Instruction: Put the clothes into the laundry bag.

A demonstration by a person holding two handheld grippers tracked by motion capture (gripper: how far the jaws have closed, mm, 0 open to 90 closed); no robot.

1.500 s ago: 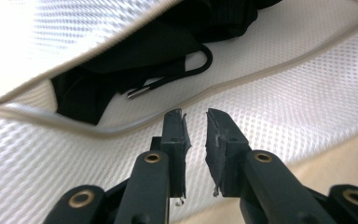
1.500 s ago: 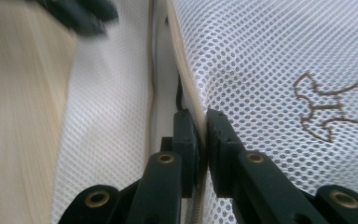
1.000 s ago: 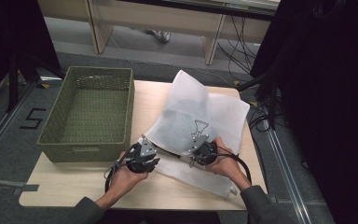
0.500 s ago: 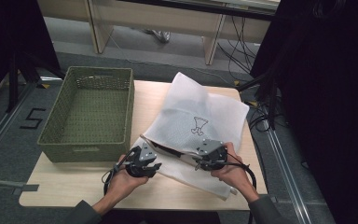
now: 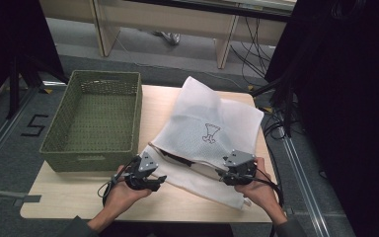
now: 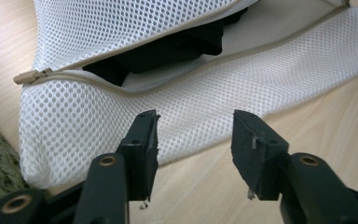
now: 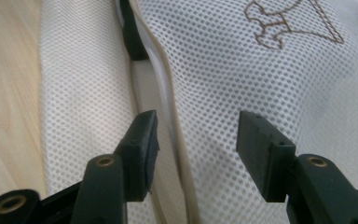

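Both grippers have just been opening: the left gripper (image 6: 193, 140) and the right gripper (image 7: 196, 144) stand apart, gripping nothing. The white mesh bag (image 5: 205, 128) lies on the table (image 5: 79, 197), its long side slanting away from the hands. Its open zipper (image 6: 32, 74) half hides something dark (image 6: 168, 46).

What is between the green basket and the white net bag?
Just bare wooden table, as the high view shows. The green basket and the white net bag lie side by side, close at the bag's near corner.

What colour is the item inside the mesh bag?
Black garment inside the white mesh bag, clearest in the left gripper view.
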